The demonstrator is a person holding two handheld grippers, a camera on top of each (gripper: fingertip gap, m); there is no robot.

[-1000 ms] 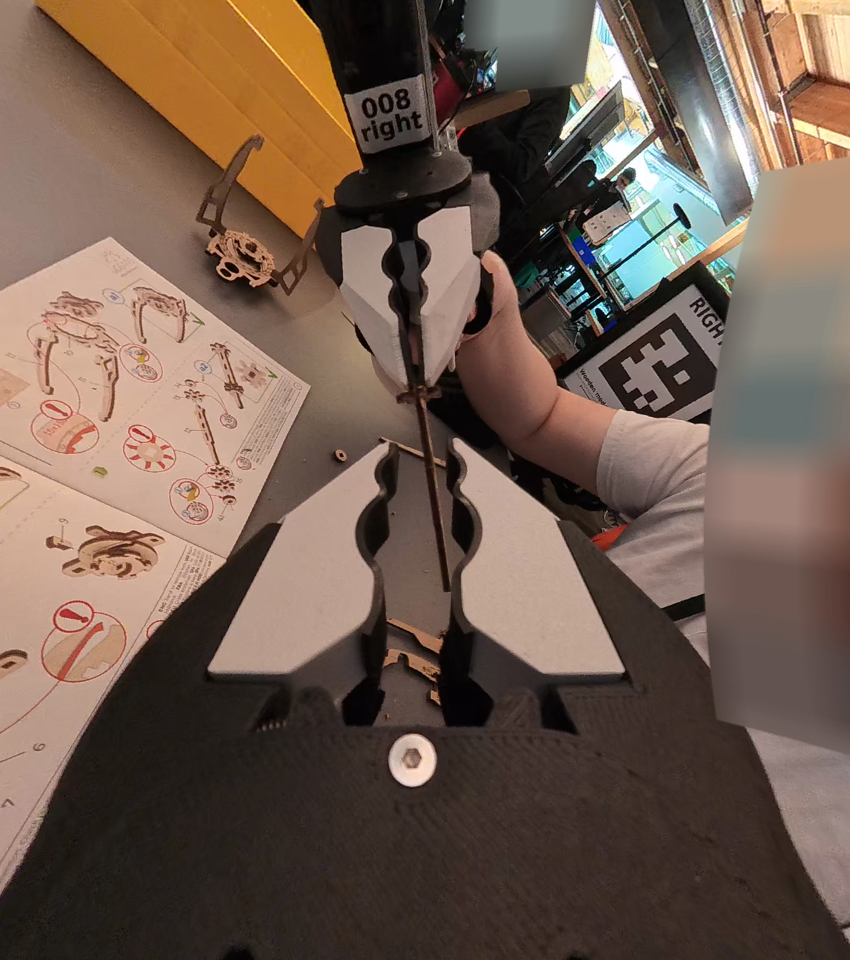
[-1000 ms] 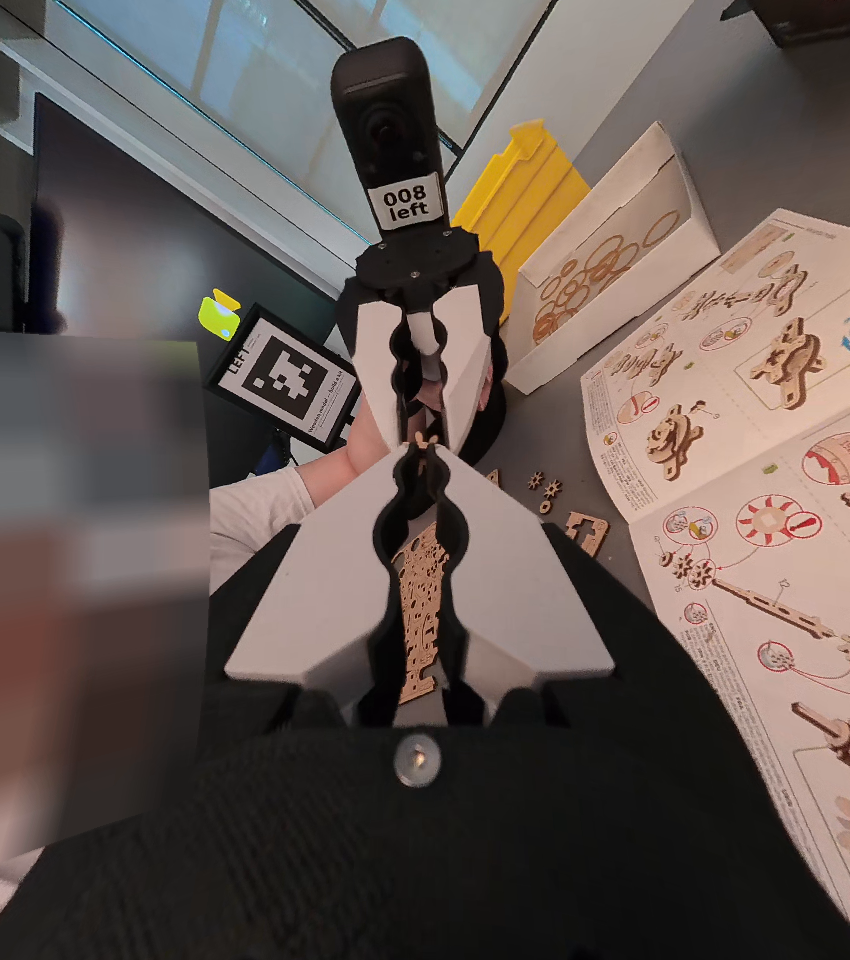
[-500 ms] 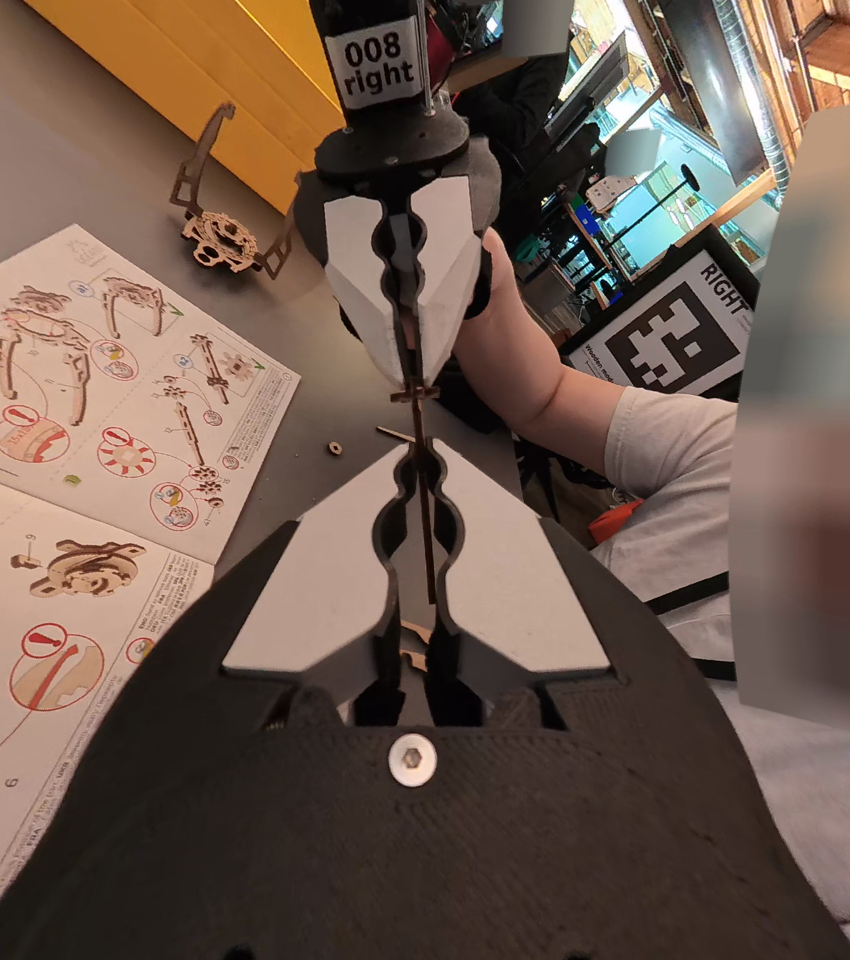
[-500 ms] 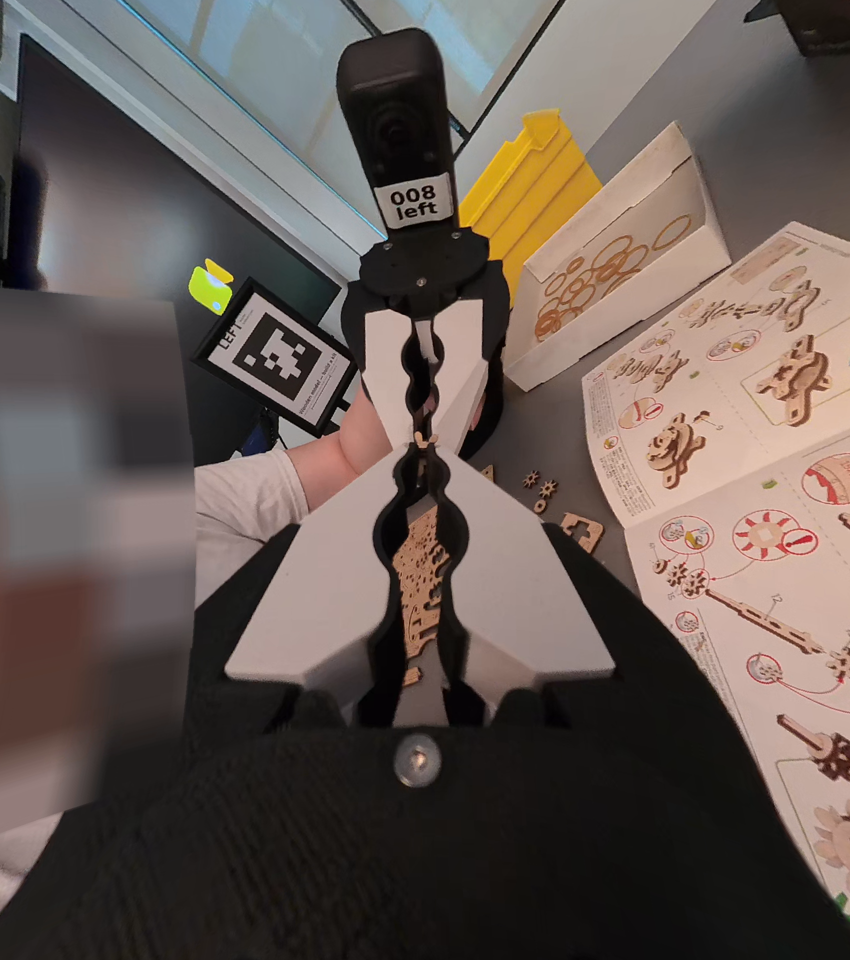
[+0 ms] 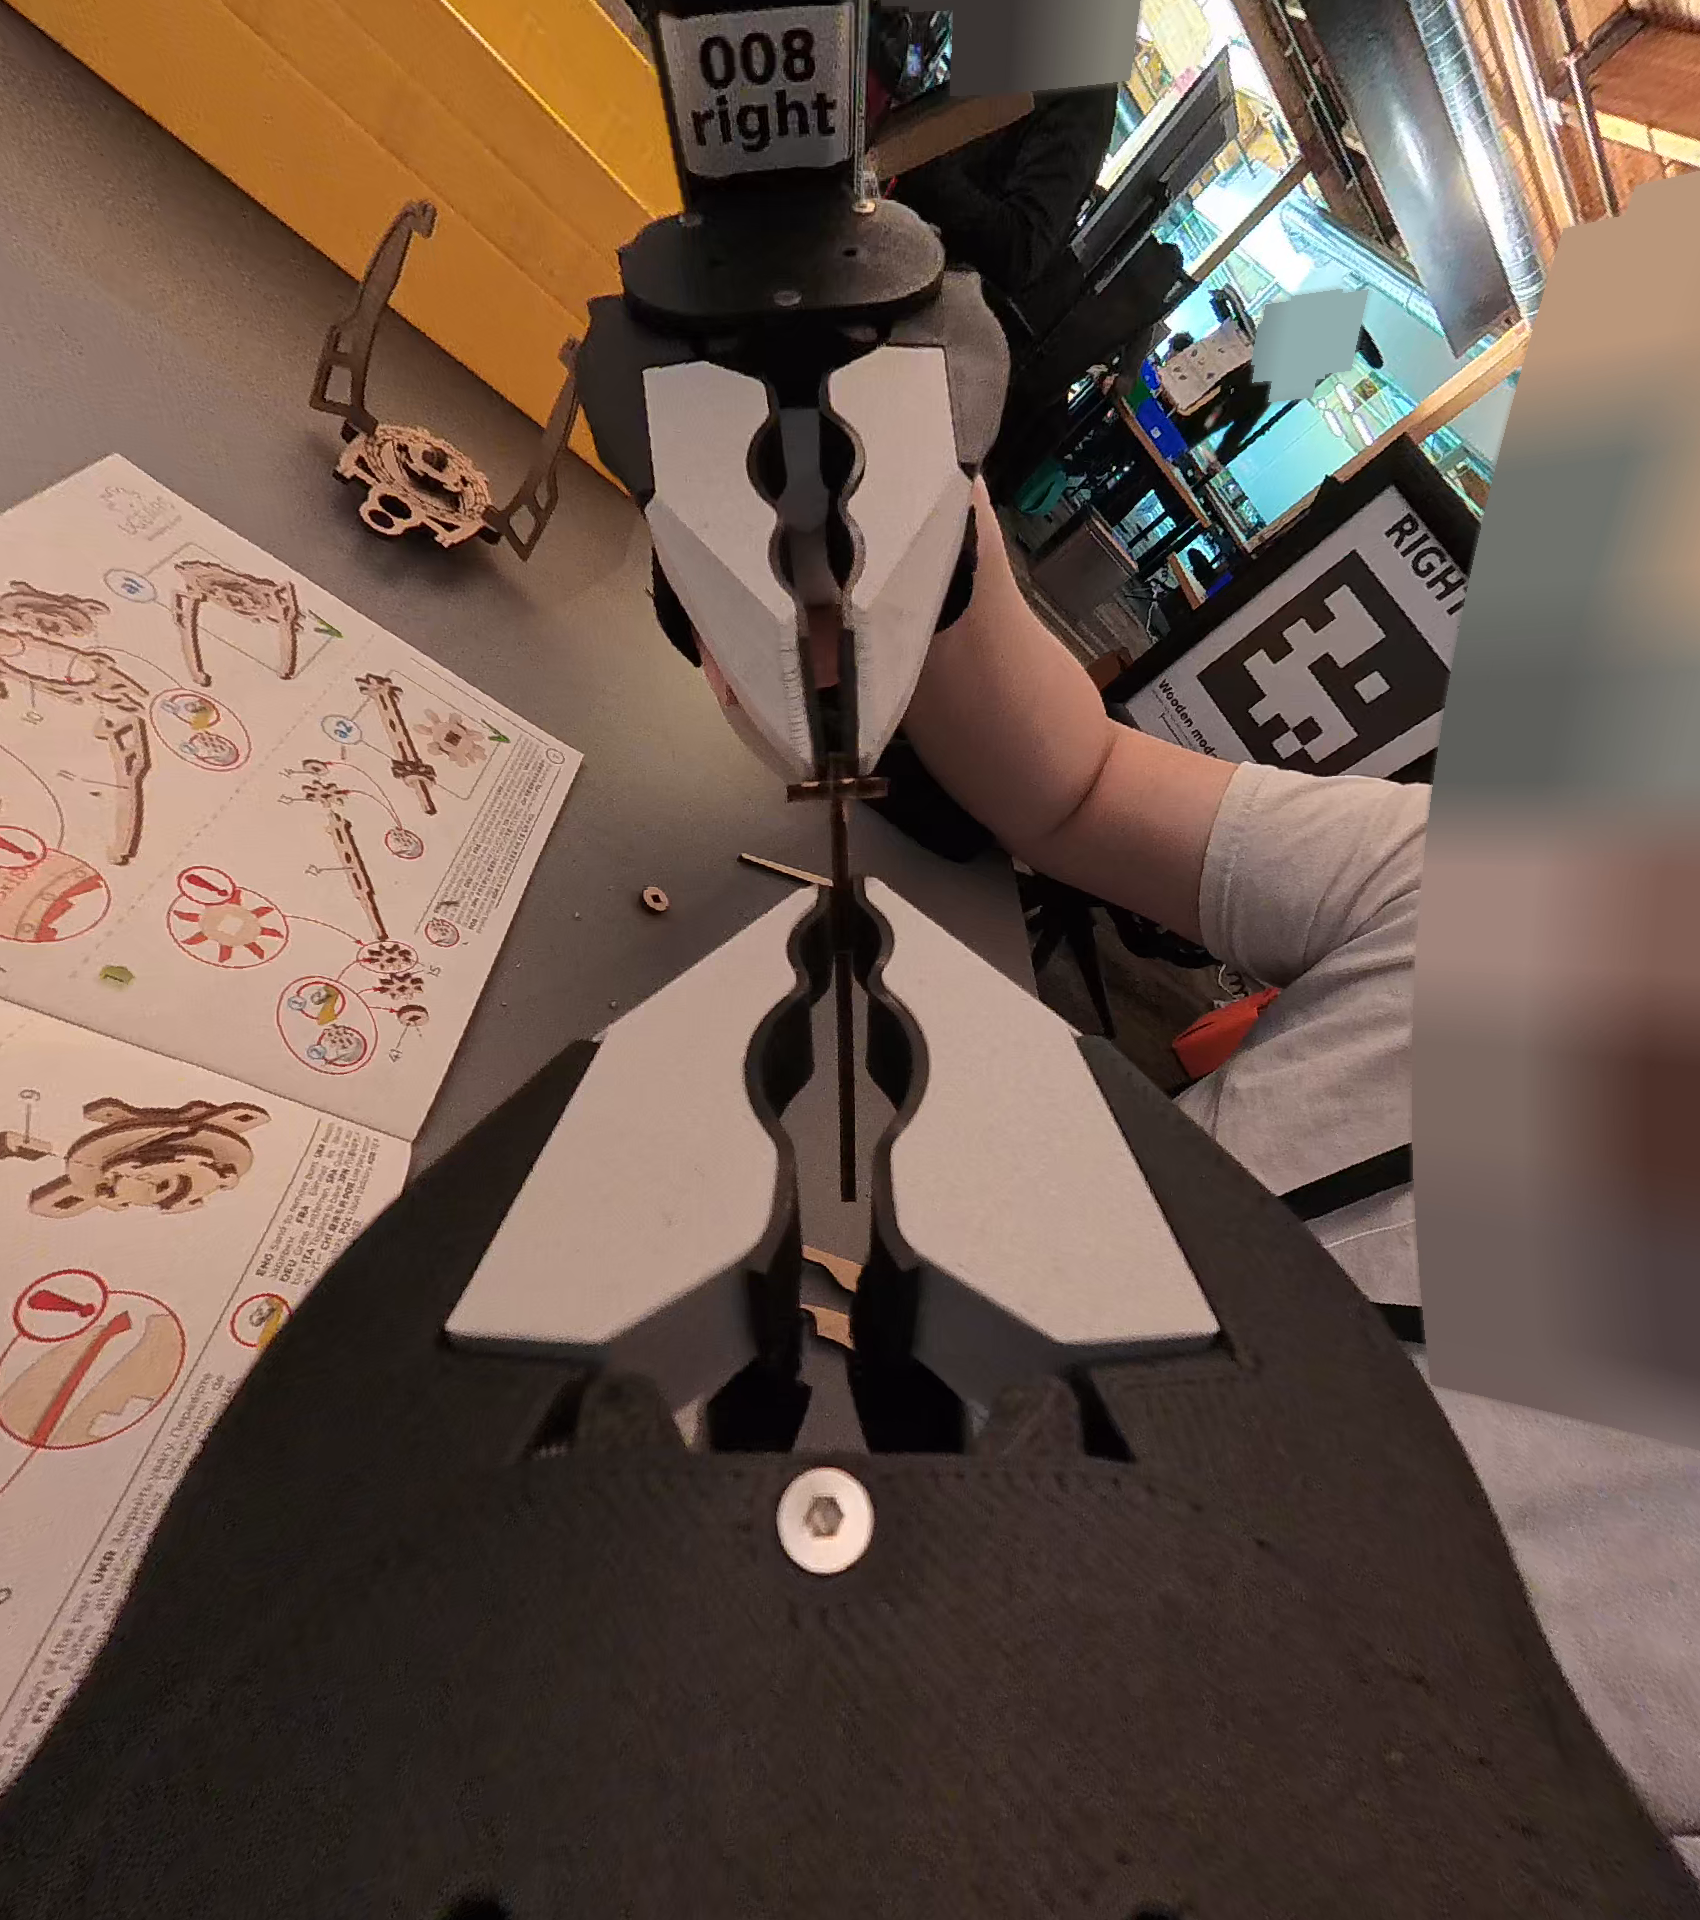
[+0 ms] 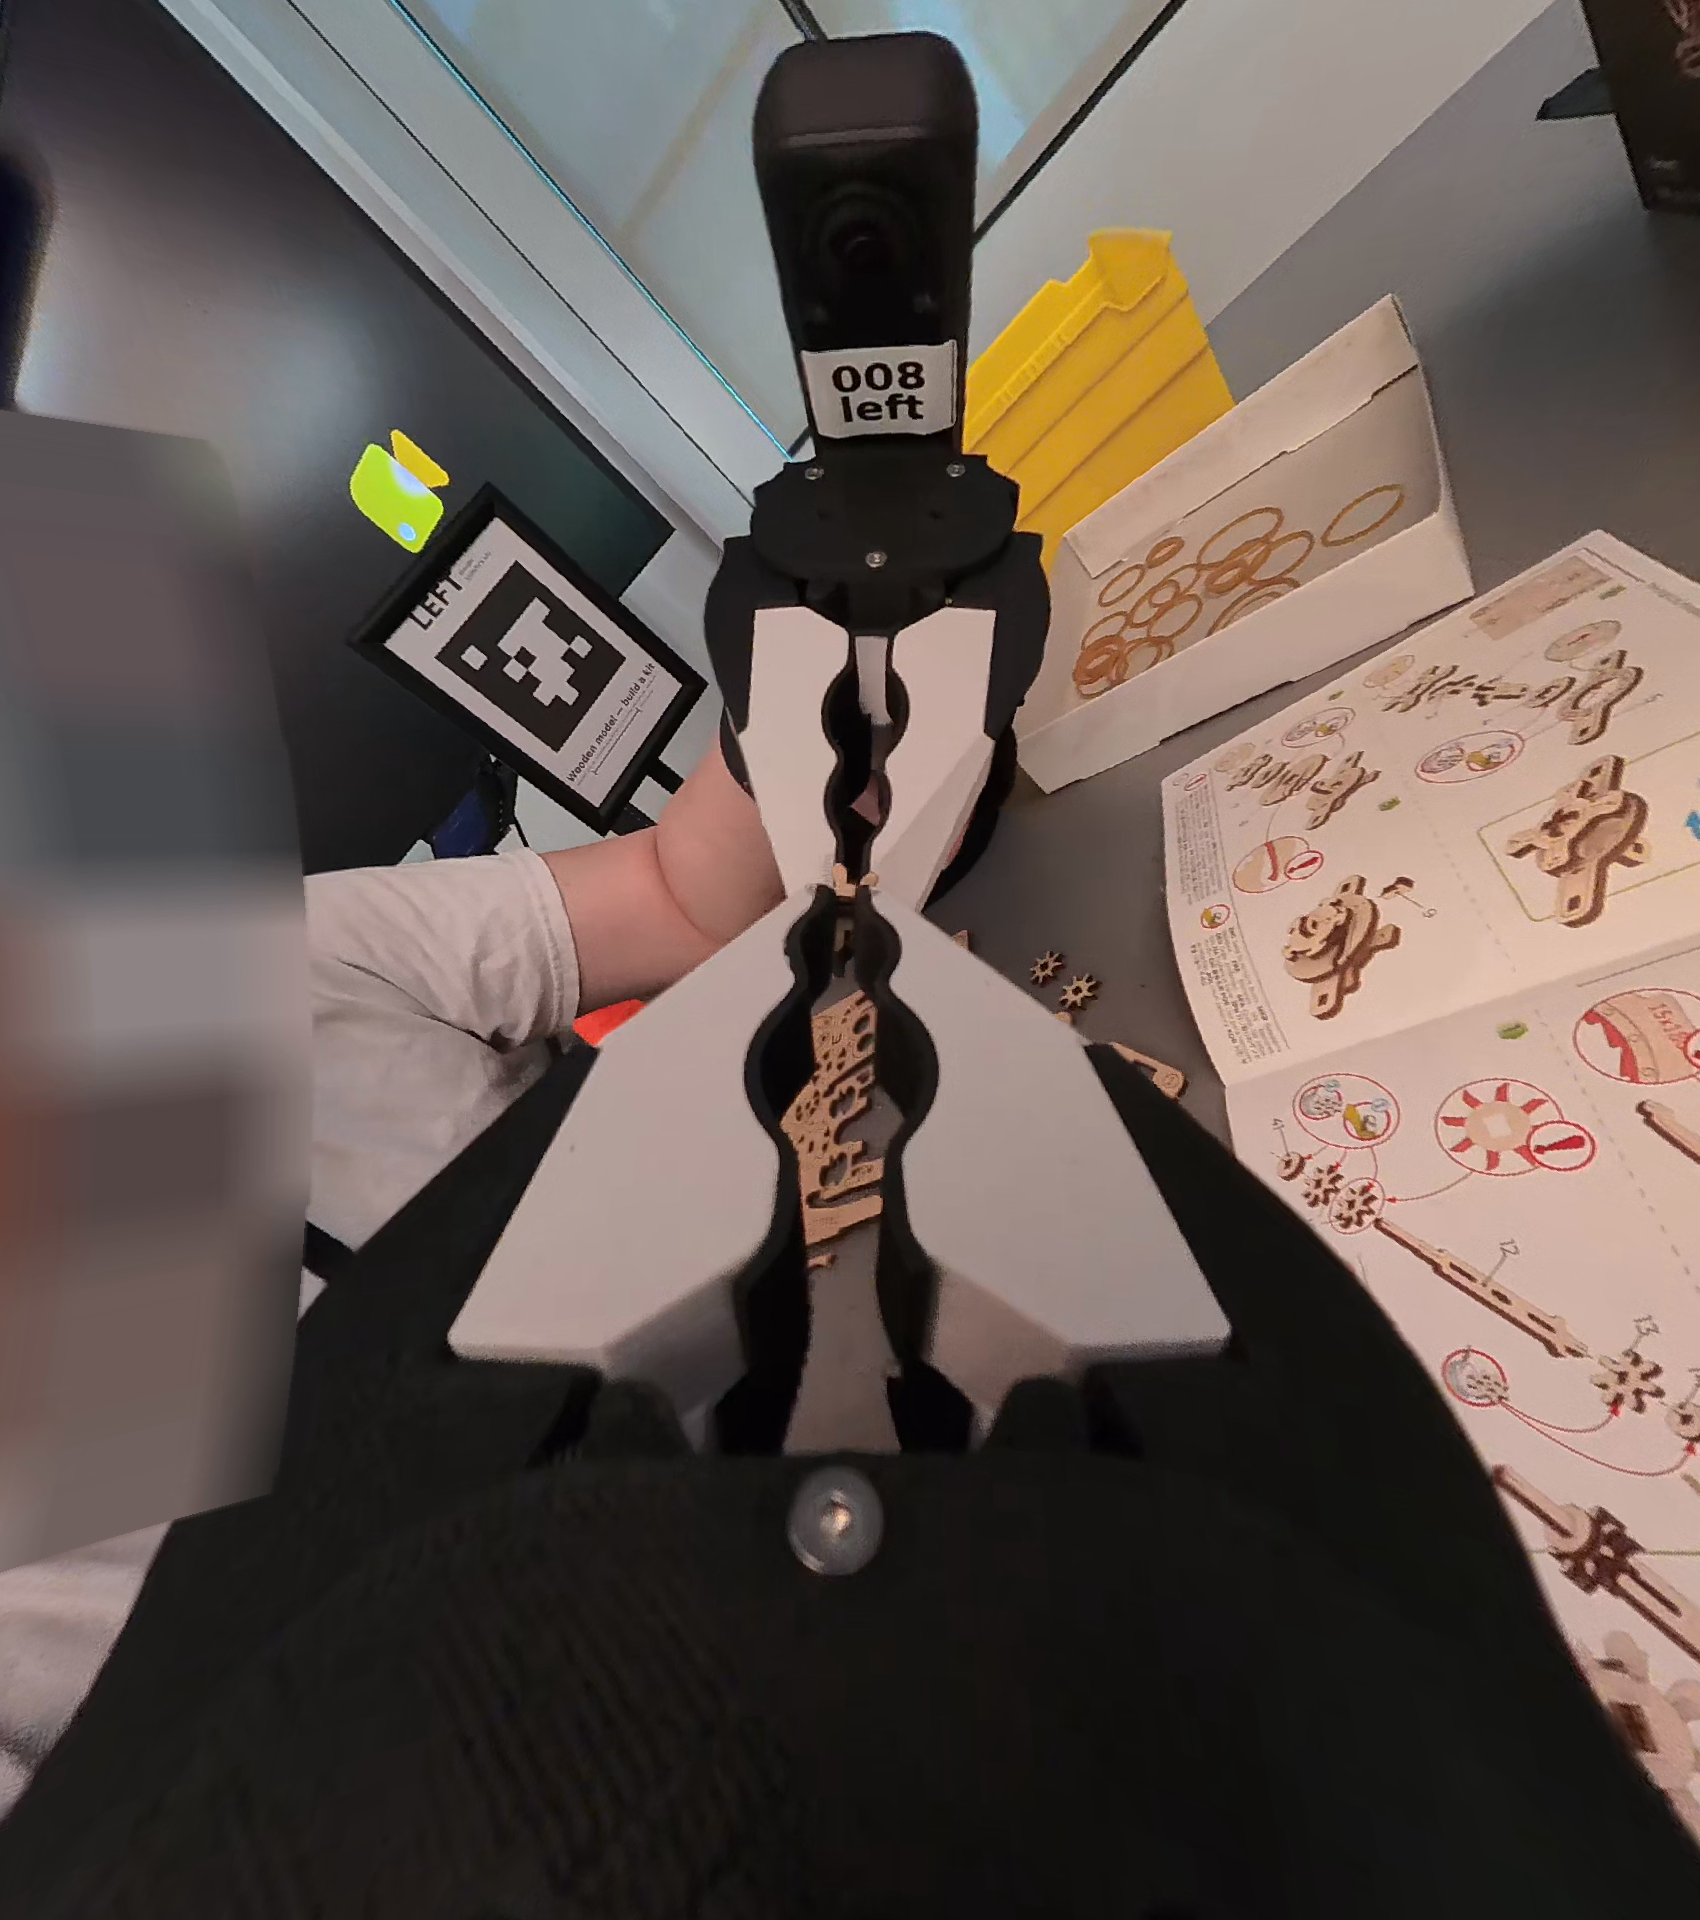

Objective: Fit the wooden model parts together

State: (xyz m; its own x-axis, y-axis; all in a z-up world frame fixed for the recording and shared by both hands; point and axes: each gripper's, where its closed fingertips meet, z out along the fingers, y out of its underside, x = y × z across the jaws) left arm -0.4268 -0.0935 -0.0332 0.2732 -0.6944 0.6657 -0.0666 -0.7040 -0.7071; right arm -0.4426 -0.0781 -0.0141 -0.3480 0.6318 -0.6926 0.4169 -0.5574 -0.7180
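Note:
A thin dark wooden strip (image 5: 844, 1039), seen edge-on in the left wrist view, runs from my left gripper (image 5: 841, 896) to my right gripper (image 5: 830, 764). The two face each other tip to tip above the table. Both are shut on the strip. A small wooden gear (image 5: 835, 790) sits across the strip in the short gap between the tips. In the right wrist view, my right gripper (image 6: 851, 904) holds a pale perforated wooden part (image 6: 830, 1122) between its fingers. The left gripper (image 6: 851, 868) almost touches its tips.
Instruction sheets (image 5: 202, 779) (image 6: 1500, 935) lie open on the grey table. A partly built model with curved legs (image 5: 420, 488) stands by a yellow bin (image 5: 410, 135). A white box of rings (image 6: 1241, 603), loose gears (image 6: 1064, 982) and a small ring (image 5: 656, 900) lie nearby. Both grippers' tips are close together, under 4 cm apart.
My left gripper was open around the strip a second ago and has shut on it. The two grippers have come closer together.

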